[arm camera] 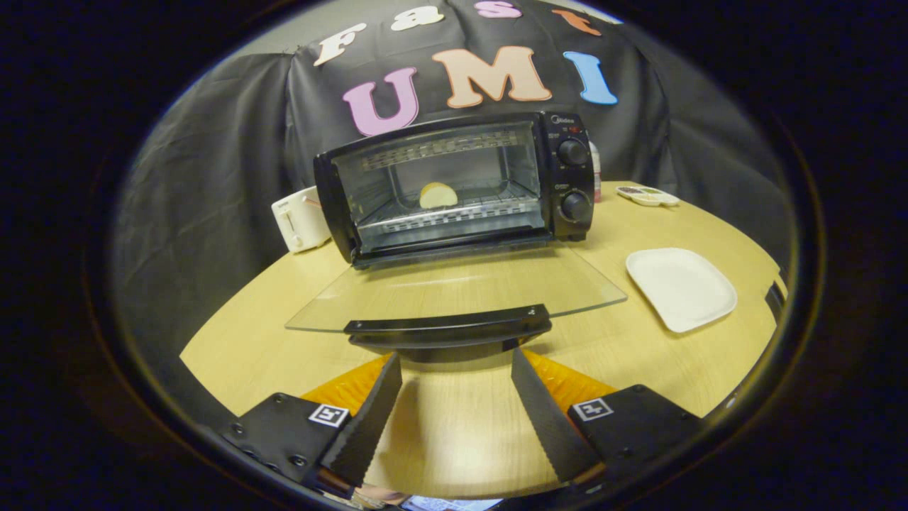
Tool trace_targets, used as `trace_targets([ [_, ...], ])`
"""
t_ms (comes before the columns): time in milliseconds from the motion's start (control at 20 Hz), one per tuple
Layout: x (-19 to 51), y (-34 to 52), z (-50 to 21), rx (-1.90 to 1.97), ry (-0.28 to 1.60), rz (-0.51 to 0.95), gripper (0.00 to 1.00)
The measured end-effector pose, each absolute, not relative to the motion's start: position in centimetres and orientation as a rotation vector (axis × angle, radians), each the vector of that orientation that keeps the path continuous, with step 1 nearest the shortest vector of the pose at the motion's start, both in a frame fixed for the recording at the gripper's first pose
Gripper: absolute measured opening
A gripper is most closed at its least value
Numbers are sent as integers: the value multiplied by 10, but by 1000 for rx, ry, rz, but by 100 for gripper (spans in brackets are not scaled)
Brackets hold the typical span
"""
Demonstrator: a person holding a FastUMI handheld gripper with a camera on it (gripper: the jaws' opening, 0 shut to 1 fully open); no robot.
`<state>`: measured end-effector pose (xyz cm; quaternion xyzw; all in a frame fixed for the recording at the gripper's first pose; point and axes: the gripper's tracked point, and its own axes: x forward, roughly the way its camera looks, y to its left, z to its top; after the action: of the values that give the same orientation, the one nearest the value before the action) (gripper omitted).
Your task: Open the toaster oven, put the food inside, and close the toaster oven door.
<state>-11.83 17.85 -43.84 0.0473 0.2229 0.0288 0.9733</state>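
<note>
A black toaster oven (pixel 567 177) stands at the back of the wooden table, its glass door (pixel 454 287) folded down flat toward me. A pale round piece of food (pixel 438 195) rests on the wire rack inside. The door's black handle (pixel 448 328) lies just ahead of my fingertips. My gripper (pixel 454 365) is open, its two fingers spread wide just short of the handle, with nothing between them but bare tabletop.
An empty white square plate (pixel 681 287) lies right of the door. A white toaster (pixel 301 218) stands left of the oven, and a small tray (pixel 647 195) sits behind on the right. The round table (pixel 241 341) curves away at both sides.
</note>
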Motion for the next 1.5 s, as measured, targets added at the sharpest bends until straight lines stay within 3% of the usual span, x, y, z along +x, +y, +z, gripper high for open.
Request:
trace_targets([
  [650, -96, 187, -374, 138, 298, 91, 99],
  [1500, 7, 223, -269, 57, 99, 114, 99],
])
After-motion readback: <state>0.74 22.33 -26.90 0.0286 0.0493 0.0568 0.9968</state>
